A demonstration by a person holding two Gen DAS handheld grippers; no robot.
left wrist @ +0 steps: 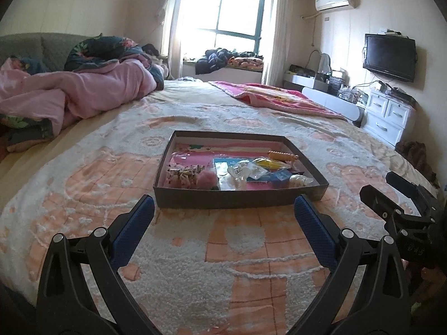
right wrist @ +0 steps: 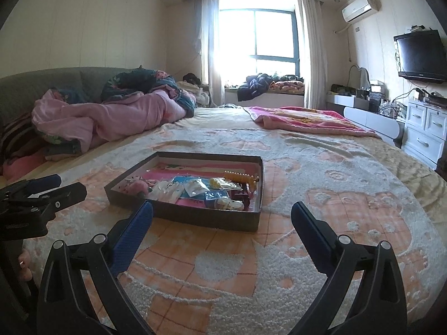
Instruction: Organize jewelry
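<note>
Left wrist: left gripper [left wrist: 223,209] hovering with fingers spread wide, empty, just short of the shallow box [left wrist: 240,195] sitting on the bedspread [left wrist: 111,167]; box holding packets and possibly an orange bead string [left wrist: 282,156].

Right wrist: right gripper [right wrist: 222,217] likewise gaping, empty, box [right wrist: 195,215] lying ahead-left.

Home bedroom, bed [left wrist: 195,106], wall television [left wrist: 389,55]

Handheld grippers: black frames, blue jaw pads

Left gripper [left wrist: 223,209] and right gripper [right wrist: 222,215] each carry two black triangulated arms, silver pivot screws and textured blue pads; a ring shows on one finger [right wrist: 21,263].
</note>
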